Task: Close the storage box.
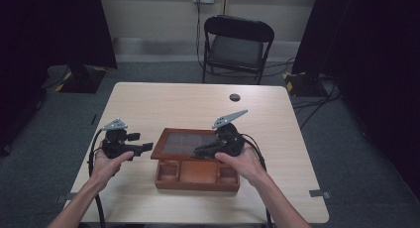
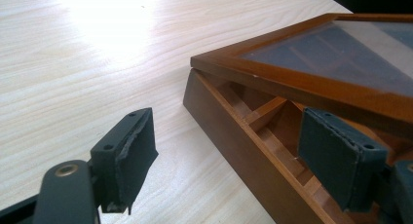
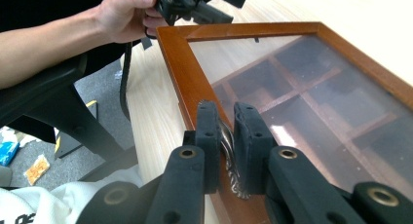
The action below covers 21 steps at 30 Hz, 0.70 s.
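A brown wooden box (image 1: 197,176) with several compartments sits near the table's front edge. Its glass-paned lid (image 1: 185,143) is lifted at the front, leaving the front compartments uncovered. My right gripper (image 1: 200,151) is at the lid's front edge. In the right gripper view it (image 3: 226,131) is shut on the lid's small metal handle (image 3: 229,151), on the wooden frame (image 3: 178,63). My left gripper (image 1: 143,142) hovers at the box's left corner. It stands open (image 2: 229,151), one pad over the table and the other over the compartments (image 2: 272,126), under the raised lid (image 2: 302,83).
The light wooden table (image 1: 173,104) has a small dark round spot (image 1: 235,97) near its far edge. A black folding chair (image 1: 237,44) stands behind the table. Dark curtains hang at both sides and cables lie on the floor at the right.
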Each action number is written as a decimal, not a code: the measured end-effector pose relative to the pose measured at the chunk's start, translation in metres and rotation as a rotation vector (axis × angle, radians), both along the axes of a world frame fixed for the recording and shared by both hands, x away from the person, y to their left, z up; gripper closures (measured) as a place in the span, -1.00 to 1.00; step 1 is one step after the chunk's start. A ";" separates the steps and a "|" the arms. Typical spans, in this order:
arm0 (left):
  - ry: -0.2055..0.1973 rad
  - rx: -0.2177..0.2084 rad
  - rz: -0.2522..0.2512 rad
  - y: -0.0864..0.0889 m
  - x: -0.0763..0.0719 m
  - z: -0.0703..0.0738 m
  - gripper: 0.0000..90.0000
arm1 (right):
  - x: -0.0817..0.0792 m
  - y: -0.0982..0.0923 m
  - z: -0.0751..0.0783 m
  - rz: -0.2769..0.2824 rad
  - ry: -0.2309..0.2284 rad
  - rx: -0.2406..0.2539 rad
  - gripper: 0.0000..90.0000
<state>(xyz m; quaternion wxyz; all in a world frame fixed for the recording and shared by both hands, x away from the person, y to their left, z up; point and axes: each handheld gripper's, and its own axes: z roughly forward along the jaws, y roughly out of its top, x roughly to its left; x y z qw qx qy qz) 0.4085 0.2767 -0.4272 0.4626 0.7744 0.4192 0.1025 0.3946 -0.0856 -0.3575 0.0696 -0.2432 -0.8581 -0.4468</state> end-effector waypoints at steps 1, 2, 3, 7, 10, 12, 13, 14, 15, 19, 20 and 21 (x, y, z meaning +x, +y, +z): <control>-0.001 0.000 0.000 0.000 0.000 0.000 -0.53 | -0.002 0.000 -0.003 0.003 0.002 -0.011 0.82; -0.001 0.000 0.000 0.000 0.000 0.000 -0.53 | -0.002 0.000 -0.003 0.003 0.002 -0.011 0.82; 0.001 0.000 0.002 0.000 0.000 0.000 -0.53 | -0.005 0.000 -0.006 0.007 0.004 -0.024 0.82; 0.001 0.000 0.005 -0.001 0.000 0.000 -0.52 | -0.008 0.000 -0.010 0.010 -0.006 -0.035 0.82; 0.001 -0.002 0.005 -0.001 0.000 0.000 -0.52 | -0.012 -0.001 -0.013 0.011 -0.012 -0.042 0.82; 0.002 0.002 0.007 -0.001 0.001 0.000 -0.53 | -0.013 -0.001 -0.015 0.012 -0.011 -0.046 0.82; 0.003 0.006 0.005 -0.001 0.001 0.000 -0.52 | -0.015 0.000 -0.018 0.016 -0.006 -0.058 0.82; 0.003 0.006 0.005 -0.001 0.001 0.000 -0.52 | -0.015 0.000 -0.018 0.016 -0.006 -0.058 0.82; 0.007 -0.010 -0.001 -0.001 0.001 -0.001 -0.53 | -0.015 0.001 -0.021 0.021 0.003 -0.069 0.82; 0.009 -0.007 -0.002 -0.001 0.001 -0.001 -0.53 | -0.016 0.002 -0.025 0.028 0.009 -0.079 0.81; 0.011 -0.010 -0.002 -0.001 0.001 -0.001 -0.53 | -0.017 0.002 -0.027 0.027 0.013 -0.085 0.81; 0.011 -0.009 -0.001 -0.001 0.001 -0.001 -0.53 | -0.017 0.003 -0.029 0.034 0.012 -0.093 0.81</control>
